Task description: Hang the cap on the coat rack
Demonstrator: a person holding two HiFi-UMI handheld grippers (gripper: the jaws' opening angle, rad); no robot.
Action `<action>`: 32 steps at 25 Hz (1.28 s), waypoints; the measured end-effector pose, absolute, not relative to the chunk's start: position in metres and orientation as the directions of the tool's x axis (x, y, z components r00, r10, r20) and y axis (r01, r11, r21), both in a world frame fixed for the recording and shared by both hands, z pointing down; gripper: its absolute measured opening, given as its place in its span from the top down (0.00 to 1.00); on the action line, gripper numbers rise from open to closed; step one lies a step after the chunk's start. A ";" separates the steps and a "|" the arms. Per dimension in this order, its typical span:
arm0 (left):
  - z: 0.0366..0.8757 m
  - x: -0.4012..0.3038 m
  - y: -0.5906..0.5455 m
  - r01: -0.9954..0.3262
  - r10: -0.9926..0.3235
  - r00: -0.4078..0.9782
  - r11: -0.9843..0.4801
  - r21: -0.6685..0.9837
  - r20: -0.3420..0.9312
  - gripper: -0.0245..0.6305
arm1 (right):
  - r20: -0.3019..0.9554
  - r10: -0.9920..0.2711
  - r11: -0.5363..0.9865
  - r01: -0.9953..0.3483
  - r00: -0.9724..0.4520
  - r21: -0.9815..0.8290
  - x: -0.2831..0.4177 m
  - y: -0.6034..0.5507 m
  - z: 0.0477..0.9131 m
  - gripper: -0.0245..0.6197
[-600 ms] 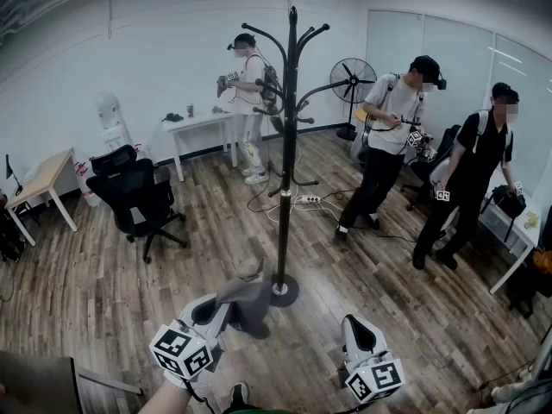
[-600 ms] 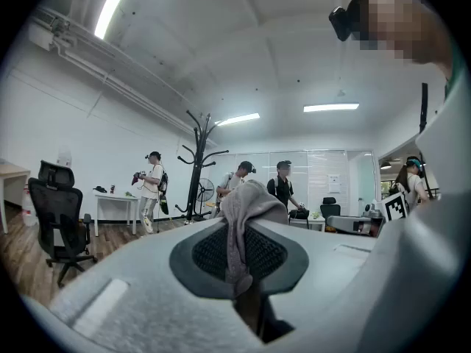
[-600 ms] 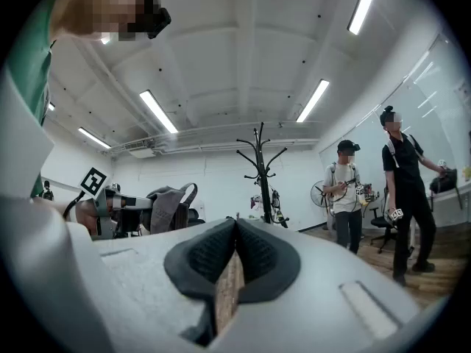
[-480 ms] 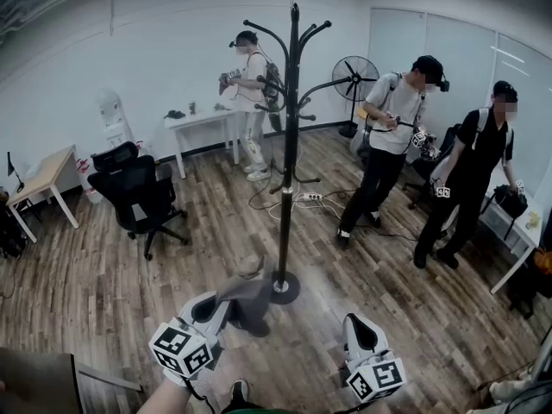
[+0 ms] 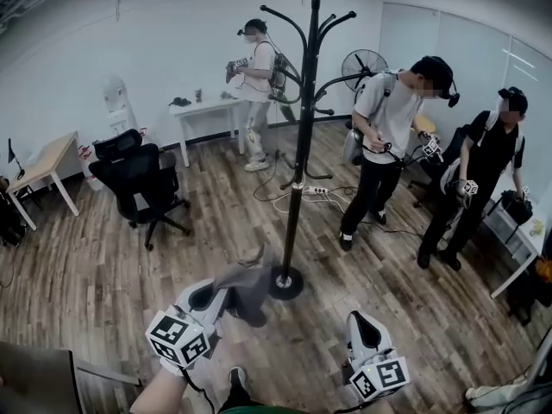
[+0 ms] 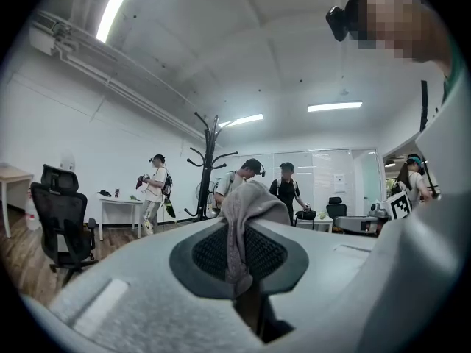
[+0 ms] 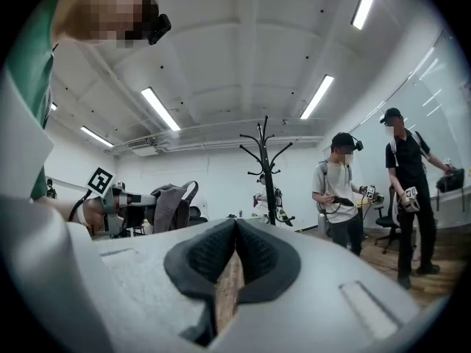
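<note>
Between the pads of my left tongs a fold of the grey cap is clamped, the rest of it bunched up over the tips and sagging forward. My right tongs are closed on nothing; only floor shows through the slit. From the head view the cap hangs low, down at about the level of my hands, with the coat rack standing just ahead and a little to the right of it, its round base showing right beside the cloth. The pole runs straight up, and the curved hooks are all near its top, well above the cap. I judge the left side is the nearer one, so the move to come is mostly a lift: up along the pole, then over a hook.
</note>
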State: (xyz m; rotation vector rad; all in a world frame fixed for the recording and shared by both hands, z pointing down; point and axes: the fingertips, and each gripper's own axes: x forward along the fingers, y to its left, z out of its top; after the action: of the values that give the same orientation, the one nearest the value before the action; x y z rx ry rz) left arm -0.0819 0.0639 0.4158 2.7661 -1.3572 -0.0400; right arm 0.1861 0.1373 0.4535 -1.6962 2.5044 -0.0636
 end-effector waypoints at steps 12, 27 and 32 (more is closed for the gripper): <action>0.400 -0.161 -0.073 -0.761 -0.764 0.645 -0.645 0.068 -0.035 0.92 | -0.047 -0.957 0.288 -0.952 -0.285 -0.098 0.122 0.022 0.446 0.96; 0.307 -0.225 -0.228 -0.704 -0.690 0.698 -0.710 -0.009 -0.190 0.92 | 0.041 -0.980 0.189 -0.978 -0.193 -0.088 0.050 -0.092 0.461 0.96; 0.271 -0.211 -0.253 -0.683 -0.660 0.714 -0.729 -0.029 -0.232 0.92 | 0.047 -0.983 0.175 -0.982 -0.179 -0.072 0.053 -0.112 0.459 0.96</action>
State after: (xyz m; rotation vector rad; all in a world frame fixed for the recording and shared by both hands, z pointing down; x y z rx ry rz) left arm -0.2113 -0.2528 0.2711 3.0122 -1.1847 -0.3373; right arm 0.0528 -0.1117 0.4586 -2.0061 2.4001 -0.1336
